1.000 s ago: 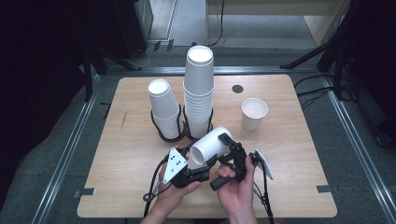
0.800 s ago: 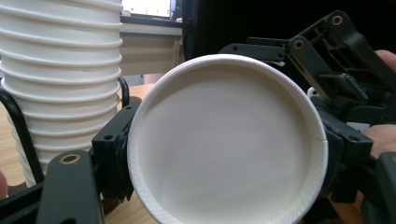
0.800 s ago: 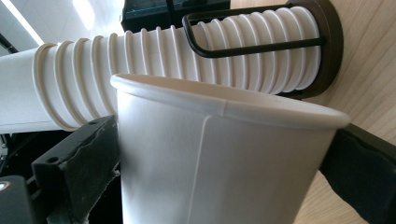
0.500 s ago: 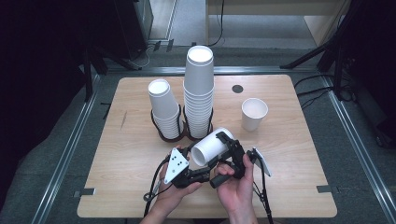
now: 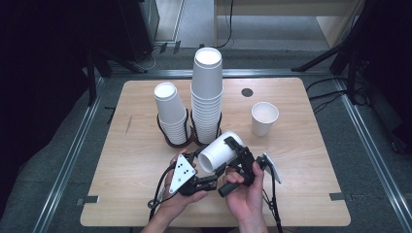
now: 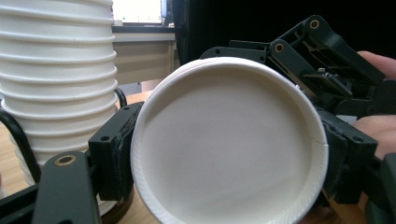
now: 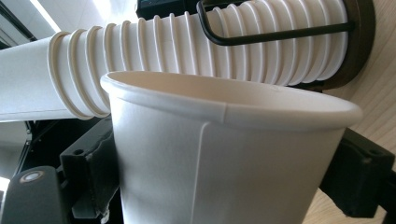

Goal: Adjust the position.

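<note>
A white paper cup (image 5: 218, 151) lies tilted on its side just above the wooden table (image 5: 301, 194), near the front middle, its mouth toward the lower left. My left gripper (image 5: 208, 169), with a grey three-cornered plate on top, comes in from the left. In the left gripper view the cup (image 6: 229, 144) faces me, a black jaw pressed on each side. My right gripper (image 5: 234, 156) grips it from the right. In the right gripper view the cup's wall (image 7: 224, 158) sits between both jaws. Both grippers are shut on this cup.
Just behind the cup stand a tall stack of cups (image 5: 207, 97) and a shorter stack (image 5: 170, 111), each in a black wire holder (image 5: 172, 141). A single upright cup (image 5: 264, 118) stands at the right. A small black disc (image 5: 247, 92) lies near the far edge.
</note>
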`<state>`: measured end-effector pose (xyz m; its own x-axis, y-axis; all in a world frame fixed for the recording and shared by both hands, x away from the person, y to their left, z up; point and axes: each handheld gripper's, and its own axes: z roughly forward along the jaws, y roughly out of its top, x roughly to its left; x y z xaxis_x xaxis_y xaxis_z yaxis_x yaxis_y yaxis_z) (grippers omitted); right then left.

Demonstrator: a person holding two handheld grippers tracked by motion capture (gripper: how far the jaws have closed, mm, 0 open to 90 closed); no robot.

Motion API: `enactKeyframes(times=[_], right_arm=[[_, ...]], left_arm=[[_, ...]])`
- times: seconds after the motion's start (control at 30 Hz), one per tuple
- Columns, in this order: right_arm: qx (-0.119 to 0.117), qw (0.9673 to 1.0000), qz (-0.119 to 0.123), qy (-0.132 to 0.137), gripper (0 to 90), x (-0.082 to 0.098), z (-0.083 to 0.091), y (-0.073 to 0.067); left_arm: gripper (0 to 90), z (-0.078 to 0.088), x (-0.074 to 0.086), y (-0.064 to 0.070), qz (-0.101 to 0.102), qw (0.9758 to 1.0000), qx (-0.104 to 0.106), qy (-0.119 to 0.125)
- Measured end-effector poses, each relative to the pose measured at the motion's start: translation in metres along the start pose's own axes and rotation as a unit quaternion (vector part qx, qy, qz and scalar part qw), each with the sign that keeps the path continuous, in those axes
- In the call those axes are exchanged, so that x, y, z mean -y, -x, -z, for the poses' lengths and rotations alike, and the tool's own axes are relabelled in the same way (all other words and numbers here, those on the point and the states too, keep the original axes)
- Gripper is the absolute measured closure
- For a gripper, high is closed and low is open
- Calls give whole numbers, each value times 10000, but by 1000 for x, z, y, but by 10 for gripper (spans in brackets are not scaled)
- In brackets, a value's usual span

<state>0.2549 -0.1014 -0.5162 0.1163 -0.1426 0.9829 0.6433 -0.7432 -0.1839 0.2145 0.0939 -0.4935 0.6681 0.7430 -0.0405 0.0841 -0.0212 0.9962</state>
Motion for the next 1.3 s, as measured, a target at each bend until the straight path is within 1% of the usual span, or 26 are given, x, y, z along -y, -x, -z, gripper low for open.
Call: enactKeyframes(times=[0.07,0.13,0.2,0.27,0.37,0.4,0.43,0.53,0.57,0.67,0.77,0.83,0.87,0.93,0.97,1.07,1.13,1.27,1.3], right_arm=[[-17,10000,35,22,127,1,-1,0],[-24,10000,58,29,129,1,-1,0],[-35,10000,75,31,130,0,0,-1],[-111,9999,76,89,131,0,1,-2],[-126,9997,140,134,131,-2,3,-4],[-154,9996,135,169,131,-3,3,-6],[-142,9995,188,216,131,-4,4,-6],[-172,9985,315,417,132,-8,6,-8],[-187,9979,391,486,132,-9,7,-10],[-208,9963,589,583,132,-12,9,-14],[-246,9935,845,722,133,-15,11,-18],[-215,9916,1011,776,134,-16,11,-19],[-197,9903,1122,799,134,-16,11,-20],[-169,9874,1317,856,134,-17,13,-21],[-184,9858,1414,884,135,-17,14,-21],[-164,9806,1712,940,135,-17,17,-23],[-155,9761,1925,1001,135,-17,20,-25],[-97,9636,2418,1138,135,-19,25,-29],[-62,9591,2579,1165,135,-19,26,-31]], left_arm=[[202,1,-1,0,6,10000,9,-28],[201,2,-3,-3,33,9998,21,-206],[152,3,-4,-5,106,9995,35,-309],[120,4,-6,-7,188,9993,37,-312],[69,6,-9,-8,250,9991,15,-353],[45,6,-10,-8,285,9988,14,-399],[17,7,-11,-9,317,9986,19,-425],[17,9,-10,-10,316,9981,32,-518],[17,10,-10,-11,336,9979,43,-545],[17,13,-10,-13,356,9975,40,-601],[17,18,-8,-16,367,9971,-1,-670],[17,23,-6,-19,405,9967,-25,-706],[17,26,-4,-22,409,9965,-49,-733],[17,32,-1,-27,520,9958,-110,-750],[17,35,2,-30,545,9955,-150,-766],[17,42,8,-38,596,9944,-254,-838],[17,47,12,-42,595,9938,-316,-890],[17,54,16,-49,616,9929,-446,-911],[17,56,17,-51,614,9928,-467,-914]])
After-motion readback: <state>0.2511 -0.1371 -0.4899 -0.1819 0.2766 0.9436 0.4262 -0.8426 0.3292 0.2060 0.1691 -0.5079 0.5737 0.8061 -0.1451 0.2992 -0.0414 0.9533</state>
